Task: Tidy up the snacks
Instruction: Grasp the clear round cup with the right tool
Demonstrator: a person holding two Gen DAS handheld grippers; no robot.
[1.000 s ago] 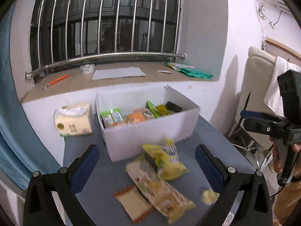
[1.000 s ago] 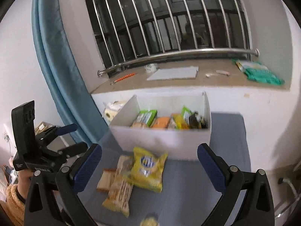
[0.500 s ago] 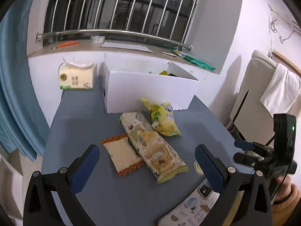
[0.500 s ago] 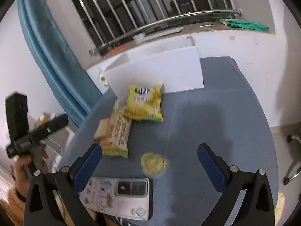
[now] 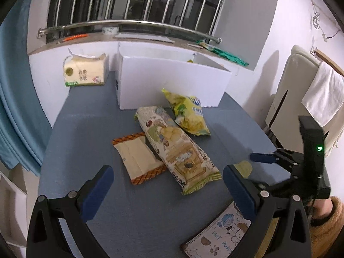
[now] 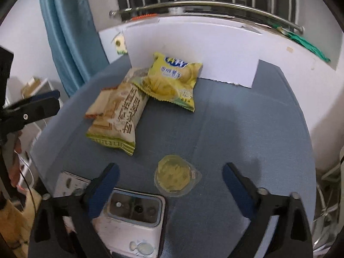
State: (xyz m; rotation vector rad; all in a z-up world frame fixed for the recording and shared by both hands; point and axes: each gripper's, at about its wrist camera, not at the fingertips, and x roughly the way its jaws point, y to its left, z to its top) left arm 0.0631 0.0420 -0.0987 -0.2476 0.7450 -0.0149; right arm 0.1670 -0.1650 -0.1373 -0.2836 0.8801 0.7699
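- Yellow chip bag point(image 6: 172, 79) with a blue logo.
- Cream snack pack point(image 5: 174, 148) printed with cartoon pictures.
- Beige wrapper point(image 5: 137, 157), orange patterned ends.
- Pale yellow jelly cup point(image 6: 175, 175).
- White box point(image 5: 172, 83) on a grey-blue counter point(image 5: 90, 133).
- Blue pads point(image 6: 103, 189) on black tongs.

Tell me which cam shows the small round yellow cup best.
Right wrist: the round yellow cup lies whole and unobstructed on the blue table, framed by the open right gripper. In the left wrist view only a sliver shows behind the left gripper's finger.

On the worktop point(image 5: 90, 129) three snack bags point(image 5: 172, 146) lie before the box point(image 5: 172, 81); tissue pack point(image 5: 85, 71) at its nine o'clock
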